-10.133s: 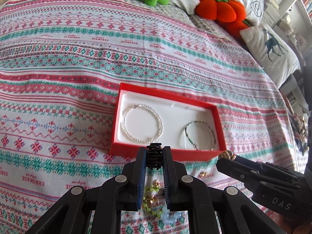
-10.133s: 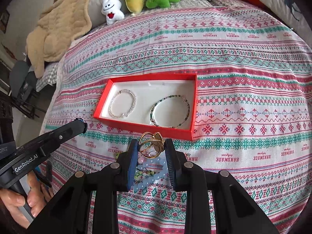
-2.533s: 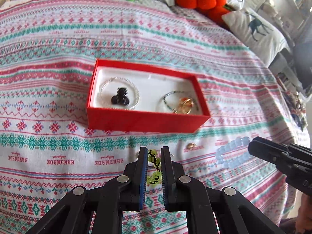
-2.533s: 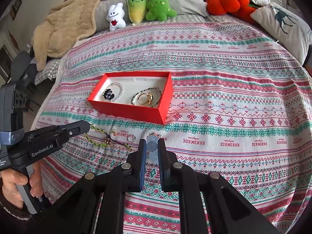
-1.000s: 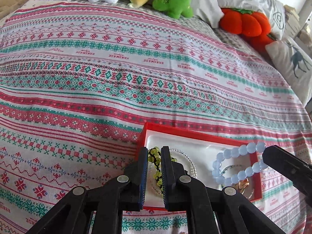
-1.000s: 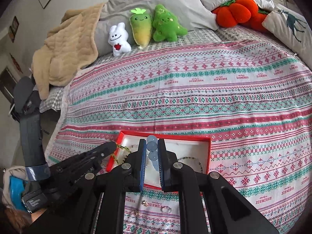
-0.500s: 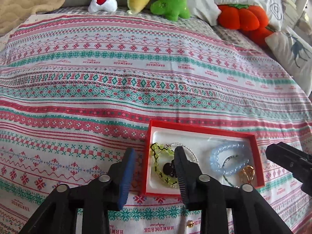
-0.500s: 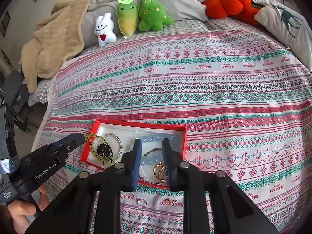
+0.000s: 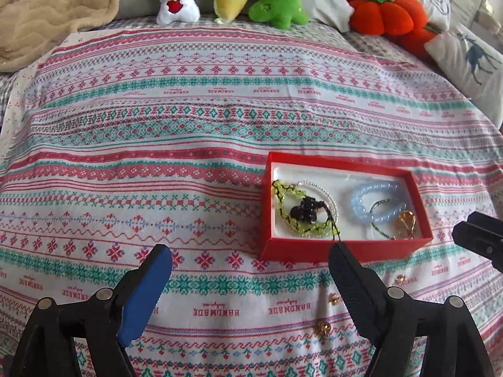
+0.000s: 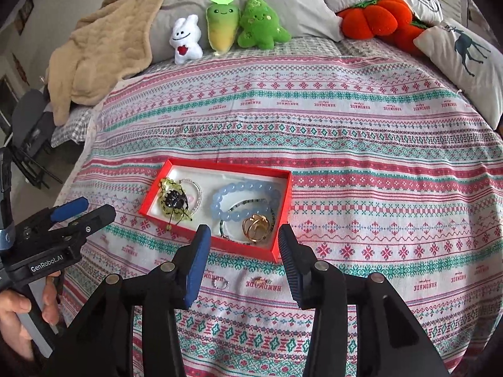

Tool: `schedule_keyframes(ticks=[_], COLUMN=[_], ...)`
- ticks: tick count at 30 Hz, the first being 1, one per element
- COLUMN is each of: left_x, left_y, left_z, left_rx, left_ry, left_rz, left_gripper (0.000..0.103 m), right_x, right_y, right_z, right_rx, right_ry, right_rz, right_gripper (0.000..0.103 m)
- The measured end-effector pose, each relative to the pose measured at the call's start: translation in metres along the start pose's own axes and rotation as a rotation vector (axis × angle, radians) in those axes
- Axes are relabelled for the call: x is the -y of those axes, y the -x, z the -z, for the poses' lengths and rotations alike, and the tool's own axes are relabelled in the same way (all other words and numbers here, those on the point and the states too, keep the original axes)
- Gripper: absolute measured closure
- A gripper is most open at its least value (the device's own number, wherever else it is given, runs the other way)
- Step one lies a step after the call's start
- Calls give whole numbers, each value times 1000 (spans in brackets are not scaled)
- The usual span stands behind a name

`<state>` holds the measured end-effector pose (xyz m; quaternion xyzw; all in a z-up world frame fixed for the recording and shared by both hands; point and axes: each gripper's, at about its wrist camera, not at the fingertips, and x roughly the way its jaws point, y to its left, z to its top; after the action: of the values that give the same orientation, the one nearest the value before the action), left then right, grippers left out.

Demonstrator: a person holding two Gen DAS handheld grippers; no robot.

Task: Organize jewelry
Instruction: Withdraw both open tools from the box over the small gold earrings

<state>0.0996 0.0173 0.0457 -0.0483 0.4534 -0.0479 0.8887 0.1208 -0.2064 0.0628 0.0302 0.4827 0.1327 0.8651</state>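
The red box (image 9: 345,248) (image 10: 220,165) with a white lining sits on the patterned bedspread. In it lie a green bead bracelet (image 9: 283,194) (image 10: 169,194) around a black piece (image 9: 303,210), a pearl bracelet (image 9: 327,194), a pale blue bead bracelet (image 9: 361,201) (image 10: 245,188), a thin dark one and a gold ring (image 10: 256,224). My left gripper (image 9: 248,251) (image 10: 94,207) is just short of the box, its jaws opening wide and empty; the green bracelet's black cord trails toward its right fingertip. My right gripper (image 10: 243,231) (image 9: 478,238) hovers at the box's near edge, jaws opening, nothing between them.
Small loose pieces lie on the bedspread in front of the box: a silver ring (image 10: 220,283), a gold piece (image 10: 262,280) and gold bits (image 9: 323,328). Plush toys (image 10: 220,28), pillows and a beige blanket (image 10: 94,53) line the far side. A hand (image 10: 12,314) grips the left tool.
Both grippers opened and let go: the green bracelet and the blue bracelet now lie in the box. Both have drawn back toward the near side of the box.
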Motion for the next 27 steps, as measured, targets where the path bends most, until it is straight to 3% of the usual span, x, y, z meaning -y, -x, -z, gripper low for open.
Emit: schedule_keyframes(ticks=[6, 27], left_x=[-3, -1], left_y=[1, -10], left_z=[17, 73], left_rx=[-42, -123], left_ry=[7, -106], left_rz=[-3, -28], left_gripper=[8, 6], right_x=[-5, -12], right_y=[3, -16], right_z=[18, 76], right_rx=[-15, -127], right_ry=[38, 151], right_rz=[14, 69], right_gripper=[47, 43])
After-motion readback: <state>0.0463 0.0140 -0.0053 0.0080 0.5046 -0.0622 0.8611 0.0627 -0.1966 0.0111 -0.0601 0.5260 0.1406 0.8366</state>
